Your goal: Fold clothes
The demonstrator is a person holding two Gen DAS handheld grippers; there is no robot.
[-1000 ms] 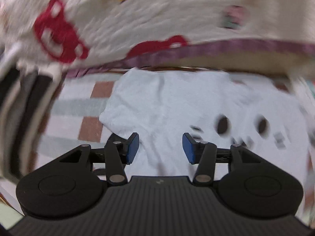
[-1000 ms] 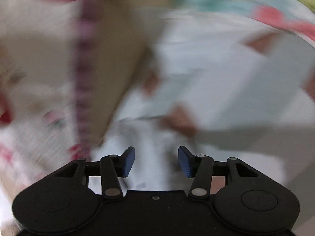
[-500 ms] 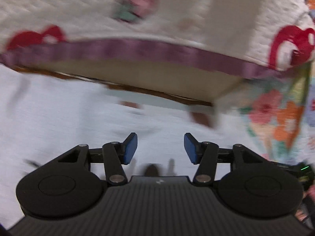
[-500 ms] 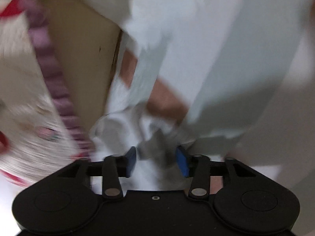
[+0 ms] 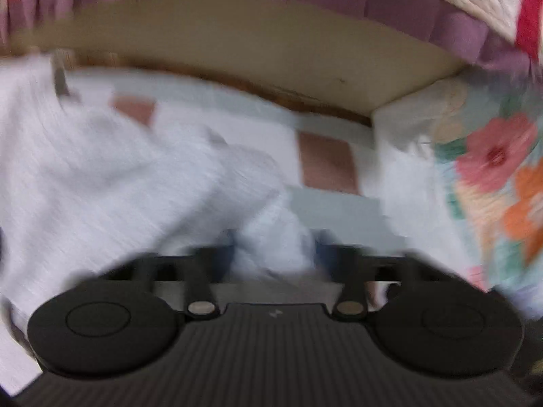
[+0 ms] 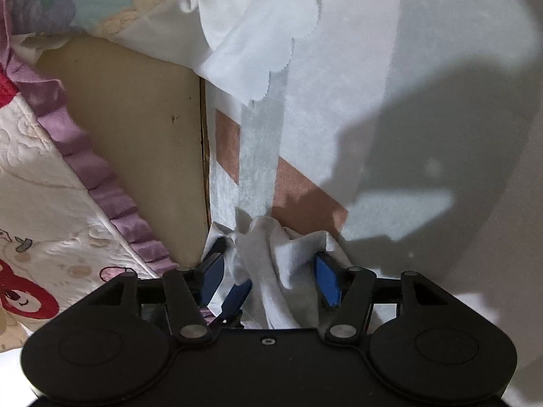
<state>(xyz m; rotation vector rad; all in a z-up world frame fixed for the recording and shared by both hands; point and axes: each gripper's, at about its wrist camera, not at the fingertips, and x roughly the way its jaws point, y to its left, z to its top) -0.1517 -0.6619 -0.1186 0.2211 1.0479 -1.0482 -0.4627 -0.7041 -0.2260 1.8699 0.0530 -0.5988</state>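
In the blurred left wrist view, the left gripper (image 5: pixel 273 254) has a bunched fold of the white garment (image 5: pixel 101 183) between its jaws. The jaws stand wide on either side of the cloth, and the blur hides whether they pinch it. The rest of the garment spreads from the jaws toward 10 o'clock over the checked cloth (image 5: pixel 327 162). In the right wrist view, the right gripper (image 6: pixel 271 271) also straddles a crumpled edge of the white garment (image 6: pixel 268 244), its jaws apart with the blue pads flanking the bunch rather than clamping it. That edge rises toward 12 o'clock, beside the tan board (image 6: pixel 135 129) at 10 o'clock. Both grippers sit at the fabric, neither nearer.
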